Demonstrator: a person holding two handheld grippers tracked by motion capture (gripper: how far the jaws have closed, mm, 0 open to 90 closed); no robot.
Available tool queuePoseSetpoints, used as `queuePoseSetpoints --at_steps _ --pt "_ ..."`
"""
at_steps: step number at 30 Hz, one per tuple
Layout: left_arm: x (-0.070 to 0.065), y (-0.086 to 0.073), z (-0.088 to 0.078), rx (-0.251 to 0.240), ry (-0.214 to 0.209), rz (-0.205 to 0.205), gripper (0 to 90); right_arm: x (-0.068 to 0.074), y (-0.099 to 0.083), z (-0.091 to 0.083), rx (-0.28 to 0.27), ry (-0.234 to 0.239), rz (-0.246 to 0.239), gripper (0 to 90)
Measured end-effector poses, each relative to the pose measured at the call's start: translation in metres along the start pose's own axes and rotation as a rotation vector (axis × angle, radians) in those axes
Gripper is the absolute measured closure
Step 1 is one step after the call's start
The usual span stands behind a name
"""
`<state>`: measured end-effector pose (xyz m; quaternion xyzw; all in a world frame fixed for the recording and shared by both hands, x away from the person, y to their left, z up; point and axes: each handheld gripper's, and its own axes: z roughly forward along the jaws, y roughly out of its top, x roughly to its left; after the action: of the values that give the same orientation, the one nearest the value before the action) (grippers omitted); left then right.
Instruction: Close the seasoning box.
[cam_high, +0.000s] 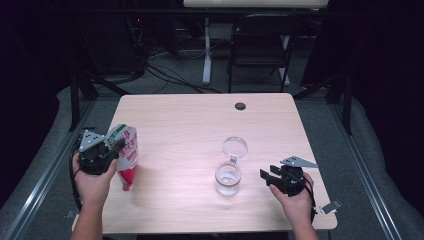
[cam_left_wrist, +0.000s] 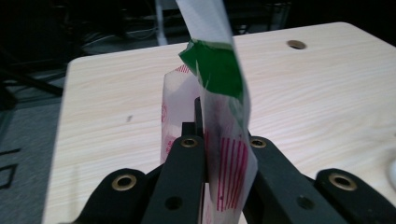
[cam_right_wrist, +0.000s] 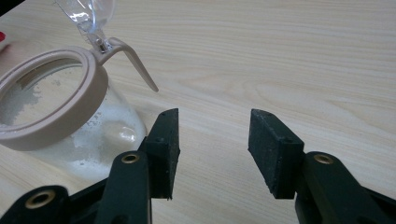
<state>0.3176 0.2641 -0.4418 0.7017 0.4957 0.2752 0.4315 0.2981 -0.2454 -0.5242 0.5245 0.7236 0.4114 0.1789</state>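
— What are your jaws doing right now?

— My left gripper is clamping one red-and-white pouch near its top, its long axis hanging roughly upright over the table's left edge. My right gripper is sitting released, gripping nothing.

— And the target?

— One glass jar, hinged lid flipped open, is standing well to the pouch's right, just beside my right jaws. I'm counting one pouch, one jar.

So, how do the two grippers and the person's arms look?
Both the left gripper and the right gripper are black, with brass-coloured rivets on the jaw arms. Each carries a grey three-cornered plate on top and trails a black cable. The forearms are bare, with no sleeves in view.
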Motion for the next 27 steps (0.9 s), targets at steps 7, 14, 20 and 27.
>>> queuePoseSetpoints --at_steps 7,14,20,27 --pt "-0.039 0.005 0.006 0.012 -0.111 0.091 90.0 0.0 0.0 0.0 -0.006 0.001 0.002 52.9" --pt "-0.081 0.006 0.011 0.013 -0.242 0.177 90.0 0.0 0.001 -0.001 -0.017 0.004 0.0 52.8" --pt "-0.111 0.0 0.016 0.004 -0.378 0.228 90.0 0.003 0.003 -0.004 -0.036 0.002 -0.067 56.5" --pt "-0.141 -0.008 0.021 0.032 -0.462 0.312 90.0 0.011 0.006 -0.004 -0.036 0.033 -0.092 60.5"
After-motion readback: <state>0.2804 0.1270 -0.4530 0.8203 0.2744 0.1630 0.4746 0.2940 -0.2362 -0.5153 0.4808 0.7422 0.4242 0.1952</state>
